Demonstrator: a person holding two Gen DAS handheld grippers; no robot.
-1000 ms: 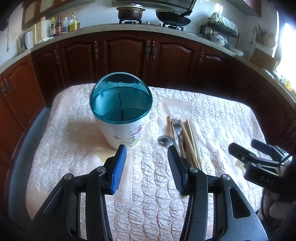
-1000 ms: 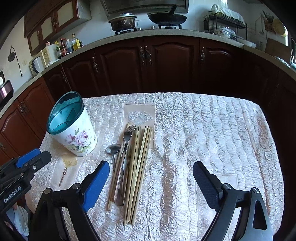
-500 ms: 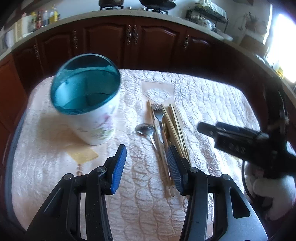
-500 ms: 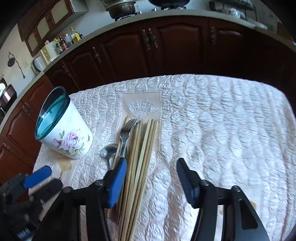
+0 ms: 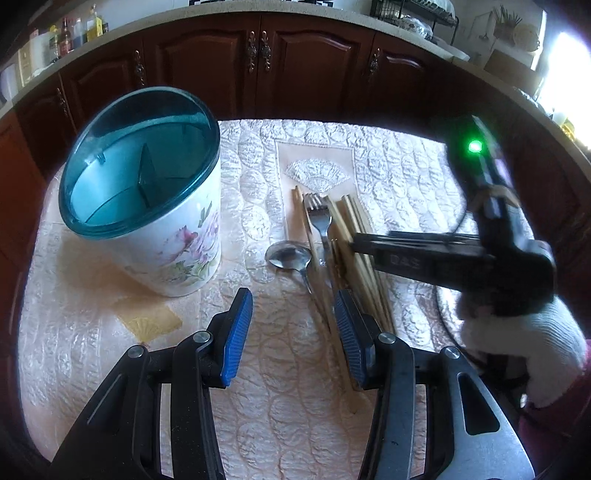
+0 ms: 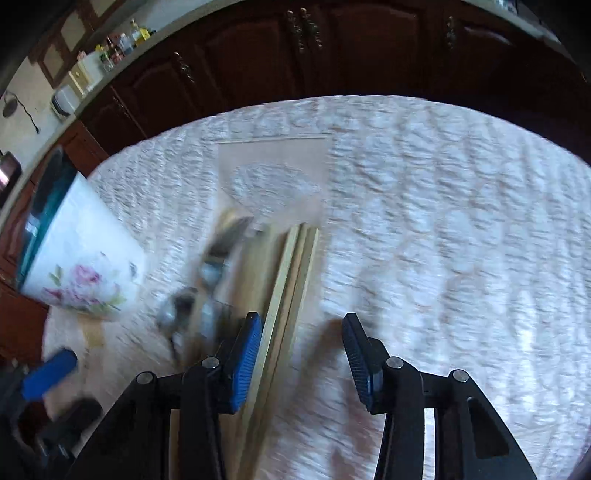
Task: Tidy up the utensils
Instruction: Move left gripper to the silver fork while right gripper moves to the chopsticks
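Observation:
A white floral utensil holder (image 5: 159, 221) with a teal divided insert stands on the left of the quilted table; it shows blurred in the right wrist view (image 6: 79, 269). A spoon (image 5: 290, 256), a fork (image 5: 319, 218) and several wooden chopsticks (image 5: 364, 258) lie side by side to its right. My left gripper (image 5: 293, 326) is open, low over the cloth by the utensil handles. My right gripper (image 6: 301, 347) is open, low over the chopsticks (image 6: 291, 273), which run between its fingers. Its body (image 5: 436, 258) reaches in from the right.
Dark wooden cabinets (image 5: 258, 62) ring the table on the far side and left. A counter with bottles (image 5: 77, 31) runs above them. A beige fan-embroidered patch (image 5: 316, 170) lies beyond the utensils. The cloth (image 6: 461, 221) stretches right of the chopsticks.
Both grippers have dropped lower and moved toward the utensils. The right gripper has narrowed its opening and come down over the chopsticks. The right view is now motion-blurred.

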